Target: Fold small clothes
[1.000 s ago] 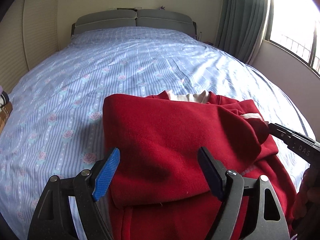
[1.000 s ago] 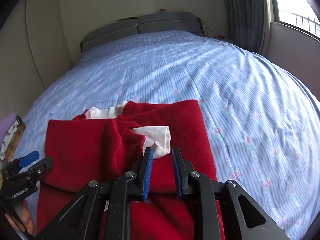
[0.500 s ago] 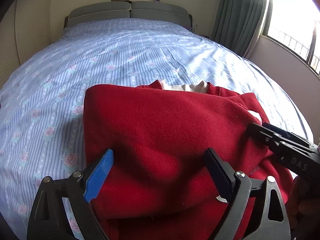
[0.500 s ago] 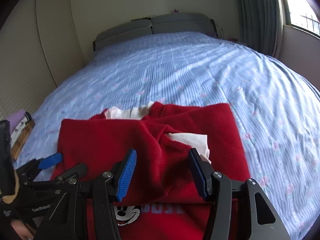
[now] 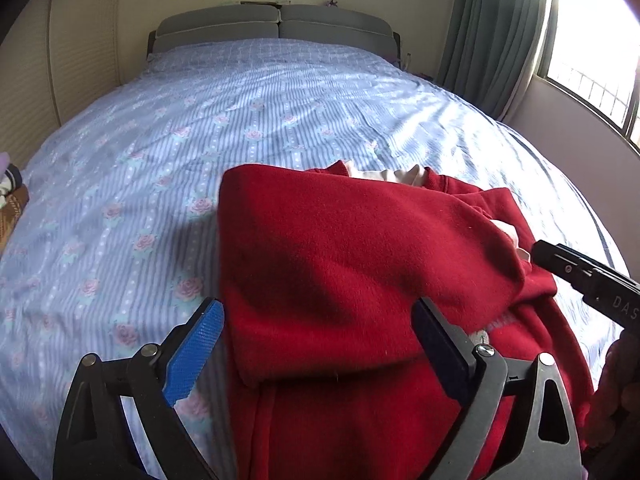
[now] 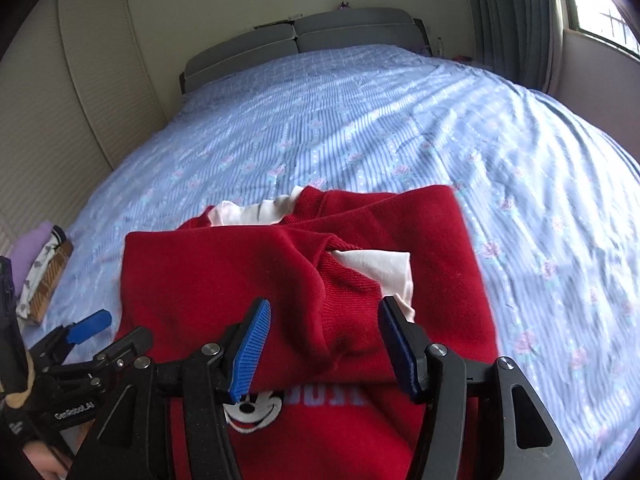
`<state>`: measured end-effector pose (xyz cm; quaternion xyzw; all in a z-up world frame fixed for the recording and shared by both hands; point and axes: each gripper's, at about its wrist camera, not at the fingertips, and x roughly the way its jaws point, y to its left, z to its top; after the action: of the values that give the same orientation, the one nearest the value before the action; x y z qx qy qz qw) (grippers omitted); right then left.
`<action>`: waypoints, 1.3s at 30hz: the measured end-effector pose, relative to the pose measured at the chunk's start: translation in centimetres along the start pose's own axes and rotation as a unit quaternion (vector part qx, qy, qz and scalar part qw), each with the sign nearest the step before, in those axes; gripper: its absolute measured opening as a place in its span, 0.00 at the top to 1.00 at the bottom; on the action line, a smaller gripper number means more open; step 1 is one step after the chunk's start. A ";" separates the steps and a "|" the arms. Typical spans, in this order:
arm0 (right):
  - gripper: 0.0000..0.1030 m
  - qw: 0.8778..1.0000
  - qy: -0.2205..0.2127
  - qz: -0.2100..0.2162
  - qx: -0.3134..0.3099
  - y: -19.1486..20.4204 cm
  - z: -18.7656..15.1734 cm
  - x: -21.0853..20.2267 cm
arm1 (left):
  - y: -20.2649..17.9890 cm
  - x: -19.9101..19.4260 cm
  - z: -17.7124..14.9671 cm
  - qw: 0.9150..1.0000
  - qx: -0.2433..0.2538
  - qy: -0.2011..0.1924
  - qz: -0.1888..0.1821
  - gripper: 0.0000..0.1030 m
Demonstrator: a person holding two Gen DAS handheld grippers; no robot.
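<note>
A small red sweater (image 5: 360, 264) lies on the bed, both sides folded inward, with a white collar (image 5: 396, 176) at its far end. A red sleeve with a white cuff (image 6: 380, 268) lies across its front, above a cartoon mouse print (image 6: 252, 404). My left gripper (image 5: 318, 312) hovers open over the near left fold, with nothing pinched. My right gripper (image 6: 325, 308) is over the sleeve; its jaws are opening and the pads are clear of the cloth. The left gripper (image 6: 116, 330) also shows at the lower left of the right wrist view.
The blue striped, rose-printed bedsheet (image 5: 200, 140) stretches back to a grey headboard (image 5: 276, 24). A small stack of folded clothes (image 6: 44, 272) sits at the bed's left edge. Green curtains (image 5: 492, 32) and a window are on the right.
My right gripper's jaws went from nearly shut at the white cuff to wide apart, leaving the sleeve lying on the sweater. My left gripper's jaws widened slightly.
</note>
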<state>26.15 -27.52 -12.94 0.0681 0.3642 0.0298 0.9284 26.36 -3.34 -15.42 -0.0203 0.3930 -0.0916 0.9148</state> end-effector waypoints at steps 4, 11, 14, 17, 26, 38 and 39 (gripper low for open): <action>0.31 0.999 -0.036 -0.032 -0.006 -1.1 -2.6 -6.1 | 0.1 -4.7 -2.8 1.000 -0.006 -0.003 0.016 0.07; 0.29 0.996 -0.031 -0.069 0.043 -4.4 -9.3 -12.8 | -0.1 -10.1 -9.1 0.999 -0.020 0.008 0.028 0.07; 0.29 0.996 -0.028 -0.080 0.031 -4.6 -11.3 -14.5 | -0.4 -11.8 -11.1 0.999 -0.018 0.003 0.033 0.08; 0.29 0.995 -0.030 -0.087 0.026 -4.8 -12.8 -15.8 | -0.7 -12.5 -12.6 0.999 -0.025 0.003 0.032 0.08; 0.29 0.996 -0.003 -0.079 0.038 -5.4 -16.1 -15.4 | -0.9 -12.2 -15.7 0.998 -0.046 0.014 0.033 0.14; 0.33 0.996 0.029 -0.064 0.061 -6.0 -17.2 -13.6 | -0.5 -10.7 -18.1 0.997 -0.070 0.043 0.014 0.25; 0.33 0.996 0.033 -0.063 0.061 -6.0 -17.2 -13.5 | -0.5 -10.5 -18.2 0.996 -0.071 0.046 0.013 0.26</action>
<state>4.63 -33.07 -17.25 0.1002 0.3995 -0.0483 0.9100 6.06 -1.22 -20.37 -0.0759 0.4401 -0.0528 0.8932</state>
